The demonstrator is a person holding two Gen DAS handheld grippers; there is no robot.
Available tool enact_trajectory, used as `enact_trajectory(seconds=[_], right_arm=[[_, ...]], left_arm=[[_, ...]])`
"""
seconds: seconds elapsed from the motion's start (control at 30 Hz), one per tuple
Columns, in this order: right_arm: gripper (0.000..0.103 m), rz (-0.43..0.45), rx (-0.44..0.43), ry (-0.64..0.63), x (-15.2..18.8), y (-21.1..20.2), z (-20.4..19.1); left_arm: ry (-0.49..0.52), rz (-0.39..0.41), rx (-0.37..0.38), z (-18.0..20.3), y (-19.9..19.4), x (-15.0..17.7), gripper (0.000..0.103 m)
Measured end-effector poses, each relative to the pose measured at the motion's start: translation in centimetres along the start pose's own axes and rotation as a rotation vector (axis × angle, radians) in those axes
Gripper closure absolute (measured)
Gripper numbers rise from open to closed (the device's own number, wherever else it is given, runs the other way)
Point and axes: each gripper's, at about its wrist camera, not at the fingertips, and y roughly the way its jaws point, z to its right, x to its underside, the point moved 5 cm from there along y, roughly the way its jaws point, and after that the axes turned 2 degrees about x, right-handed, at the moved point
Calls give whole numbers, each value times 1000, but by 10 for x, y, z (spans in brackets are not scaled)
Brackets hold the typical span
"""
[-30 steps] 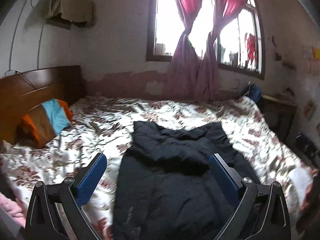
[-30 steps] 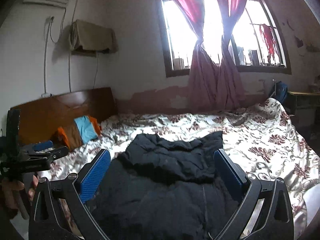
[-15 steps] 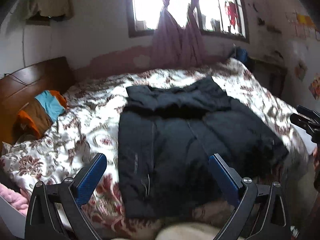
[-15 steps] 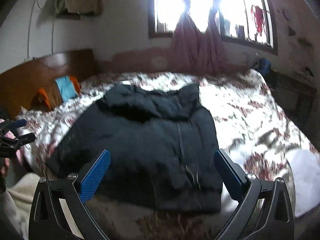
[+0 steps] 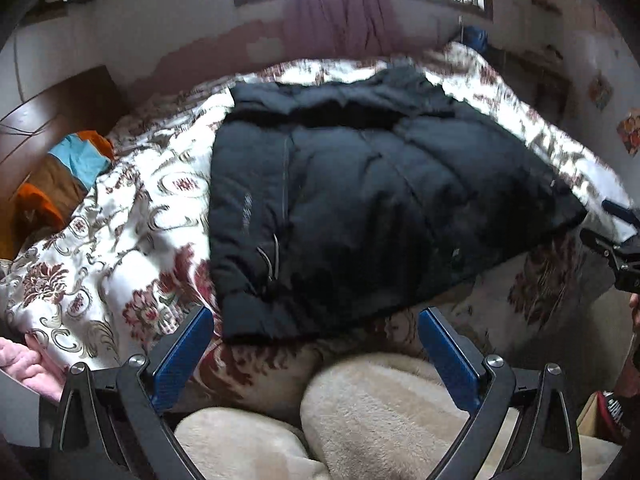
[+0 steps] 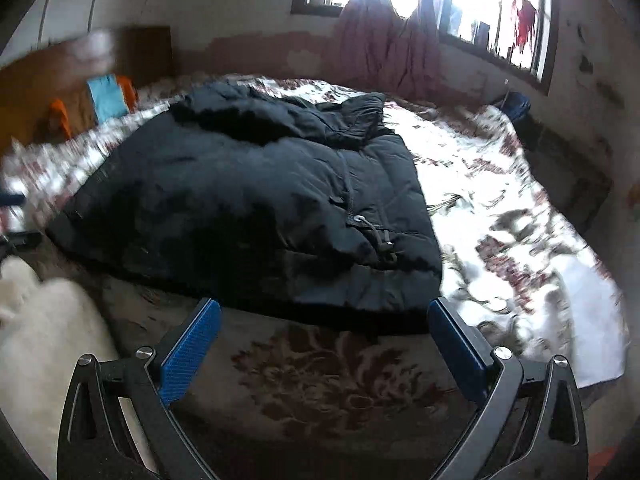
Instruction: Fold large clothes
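Note:
A large black padded jacket (image 5: 360, 200) lies spread flat on the bed, hood end toward the window, hem toward me. It also shows in the right wrist view (image 6: 248, 208). My left gripper (image 5: 316, 348) is open and empty, just short of the hem near its left corner. My right gripper (image 6: 324, 340) is open and empty, just short of the hem near its right corner. The right gripper also shows at the right edge of the left wrist view (image 5: 616, 248).
The bed has a floral quilt (image 5: 100, 240), also seen in the right wrist view (image 6: 500, 208). An orange, brown and blue pillow (image 5: 60, 176) lies by the wooden headboard (image 5: 52, 116). Cream fleece (image 5: 380, 412) is close below my left gripper. A window with tied curtains (image 6: 384, 40) is behind.
Both grippers have tilted down and moved in toward the jacket's hem. The jacket now fills more of both views. Both grippers stay open.

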Motion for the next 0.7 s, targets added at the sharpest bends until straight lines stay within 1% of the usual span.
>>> enact_trajectory(seconds=[0.03, 0.07, 0.17, 0.3, 0.47, 0.53, 0.63, 0.7], right_arm=[[2, 7, 44, -38, 1, 3, -2], [2, 14, 70, -71, 1, 5, -5], [2, 19, 108, -160, 2, 13, -14], [2, 34, 156, -296, 4, 25, -31], [2, 74, 214, -443, 6, 37, -53], [2, 93, 233, -514, 8, 43, -63], [2, 104, 256, -595, 14, 51, -76], [2, 111, 289, -635, 18, 55, -85]], left_arm=[[9, -22, -8, 3, 6, 1, 0], [15, -38, -18, 5, 12, 2, 0], [31, -81, -43, 11, 26, 3, 0], [39, -124, -12, 19, 43, 3, 0], [77, -165, 14, 30, 60, 5, 0], [97, -196, 18, 34, 68, 8, 0], [140, -236, -37, 38, 80, 13, 0], [167, -259, -59, 42, 87, 17, 0]])
